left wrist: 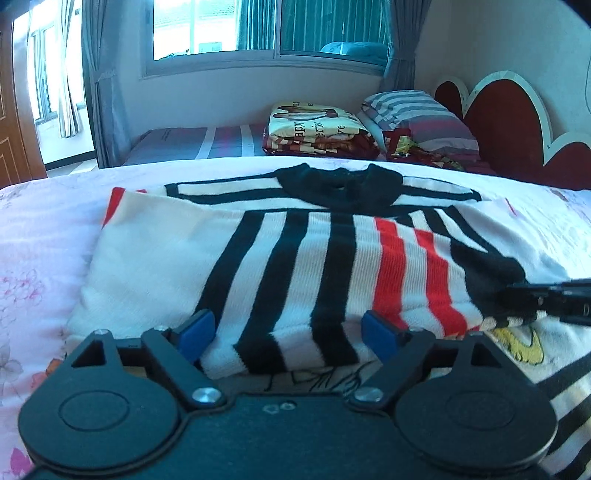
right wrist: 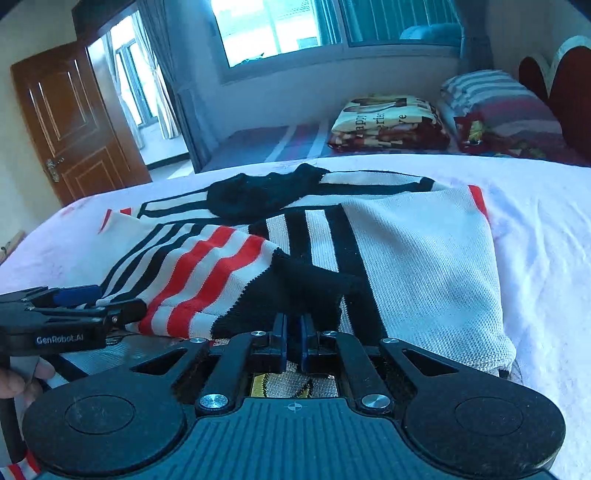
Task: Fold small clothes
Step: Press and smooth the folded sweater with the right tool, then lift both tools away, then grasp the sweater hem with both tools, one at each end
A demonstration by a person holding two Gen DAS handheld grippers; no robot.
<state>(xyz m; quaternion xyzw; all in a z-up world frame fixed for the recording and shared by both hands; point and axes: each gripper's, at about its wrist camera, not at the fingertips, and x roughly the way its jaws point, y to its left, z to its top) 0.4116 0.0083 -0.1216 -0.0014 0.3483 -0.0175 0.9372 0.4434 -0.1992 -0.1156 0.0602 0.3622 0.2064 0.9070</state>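
— What are your jaws doing?
— My right gripper (right wrist: 293, 332) pinches the black cuff (right wrist: 295, 291) of the striped sweater (right wrist: 417, 258), keeping the folded sleeve flat. My left gripper (left wrist: 288, 332) gapes wide over the hem, gripping nothing.
— And the sweater?
— Sleeves folded in, on the pink bedsheet (left wrist: 37, 240), likely awaiting its next fold.

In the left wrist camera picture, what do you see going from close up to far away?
Left gripper, jaws open → striped sweater → its black collar → pink bedsheet → folded printed blanket → window.
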